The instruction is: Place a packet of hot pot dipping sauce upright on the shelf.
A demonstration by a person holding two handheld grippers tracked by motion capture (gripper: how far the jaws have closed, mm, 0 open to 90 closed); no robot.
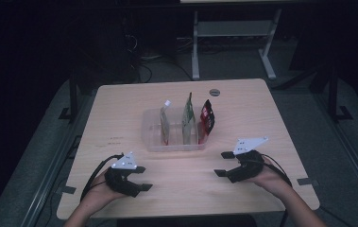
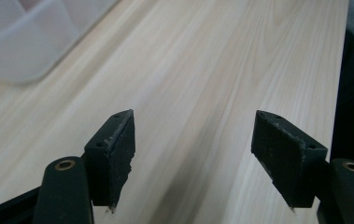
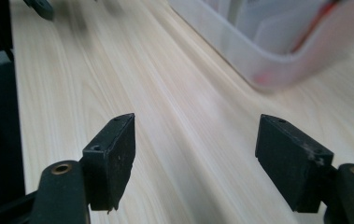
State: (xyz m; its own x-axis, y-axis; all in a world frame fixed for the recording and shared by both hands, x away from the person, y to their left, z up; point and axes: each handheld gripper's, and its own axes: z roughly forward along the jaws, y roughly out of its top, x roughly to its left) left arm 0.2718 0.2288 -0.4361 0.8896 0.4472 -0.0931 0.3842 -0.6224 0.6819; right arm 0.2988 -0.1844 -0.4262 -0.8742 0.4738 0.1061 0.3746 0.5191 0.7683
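The left tongs (image 1: 142, 178) hovered low over the pale wooden worktop (image 1: 120, 118) near its front edge, jaws spread wide with nothing between them. The right tongs (image 1: 224, 164) hung opposite, likewise gaping and empty. Between and beyond them, well apart from both, sat the clear plastic rectangular tray (image 1: 176, 145), holding three upright pouches: a white-capped pale pouch (image 1: 165, 122), a greenish pouch (image 1: 189, 118) and a red-and-black pouch (image 1: 207, 119) leaning at its right end.
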